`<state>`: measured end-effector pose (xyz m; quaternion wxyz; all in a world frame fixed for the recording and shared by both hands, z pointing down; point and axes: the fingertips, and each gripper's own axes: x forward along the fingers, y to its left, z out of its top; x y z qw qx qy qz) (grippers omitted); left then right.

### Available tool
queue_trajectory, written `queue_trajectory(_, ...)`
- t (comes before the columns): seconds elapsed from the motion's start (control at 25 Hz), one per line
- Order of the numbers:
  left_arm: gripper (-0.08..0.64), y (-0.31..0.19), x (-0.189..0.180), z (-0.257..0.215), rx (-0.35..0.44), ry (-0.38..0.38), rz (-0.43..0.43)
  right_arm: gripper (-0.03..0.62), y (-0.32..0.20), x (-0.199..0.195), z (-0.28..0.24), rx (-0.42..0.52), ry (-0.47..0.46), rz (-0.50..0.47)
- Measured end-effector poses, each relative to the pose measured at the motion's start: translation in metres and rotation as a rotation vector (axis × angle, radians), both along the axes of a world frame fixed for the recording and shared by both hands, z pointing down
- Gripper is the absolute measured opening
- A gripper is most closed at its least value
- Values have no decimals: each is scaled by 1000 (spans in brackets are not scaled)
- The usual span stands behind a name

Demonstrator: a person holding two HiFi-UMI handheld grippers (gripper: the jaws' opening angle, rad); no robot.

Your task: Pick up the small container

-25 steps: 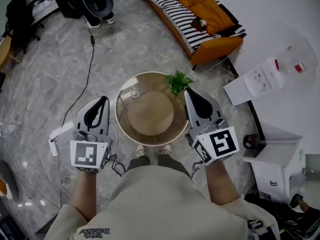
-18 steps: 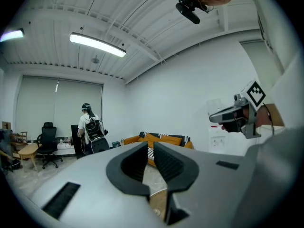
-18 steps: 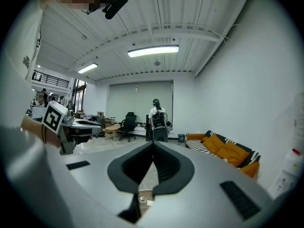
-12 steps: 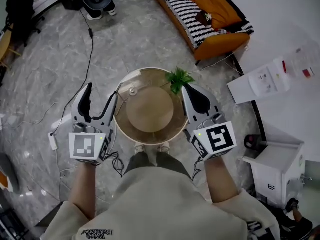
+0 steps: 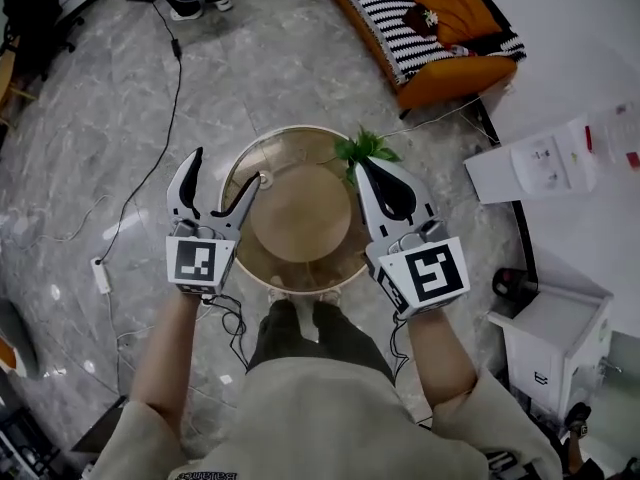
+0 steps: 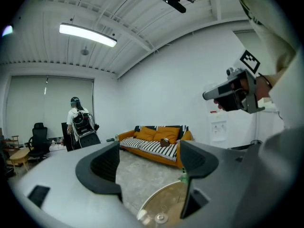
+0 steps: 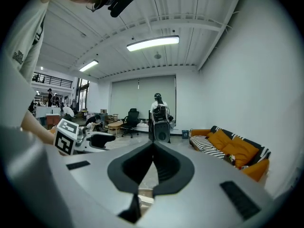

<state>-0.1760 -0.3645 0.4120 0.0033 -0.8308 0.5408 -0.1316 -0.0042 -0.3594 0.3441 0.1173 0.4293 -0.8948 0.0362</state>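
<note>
Looks like a big open-plan lab or office hall with a lounge corner set into it. Has a polished grey marbled floor [image 5: 110, 118] with a black cable [image 5: 176, 78] trailing loose across it. Keeps one homely corner: an orange sofa [image 5: 440, 23] with a black-and-white striped throw against a plain white wall, a round glass tabletop [image 5: 300, 218] and a small green plant [image 5: 365, 150] at its rim. Rises to a white ribbed ceiling [image 7: 190, 13] with long strip lights [image 7: 153, 42]. Opens behind onto a black office chair [image 7: 130, 120], a standing person wearing a backpack of equipment [image 7: 159, 109], and a railed upper gallery [image 7: 50, 81]. Includes a white cabinet [image 5: 555, 333] by the wall.
</note>
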Motion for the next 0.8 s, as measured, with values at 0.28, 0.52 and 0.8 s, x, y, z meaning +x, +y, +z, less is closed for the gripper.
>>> queue_trajectory(0.28,373,-30,-2,112,-63,-20,-14,-5,-22,-11,86,-52,23,5)
queue_trajectory(0.52,371,-47,7,235,-234,6,11,-5,-27,-21,183,-198,-15,-1)
queue_trajectory(0.8,371,-54,12,375,-389,-29,9,-5,-24,-31,277,-297,6,-21)
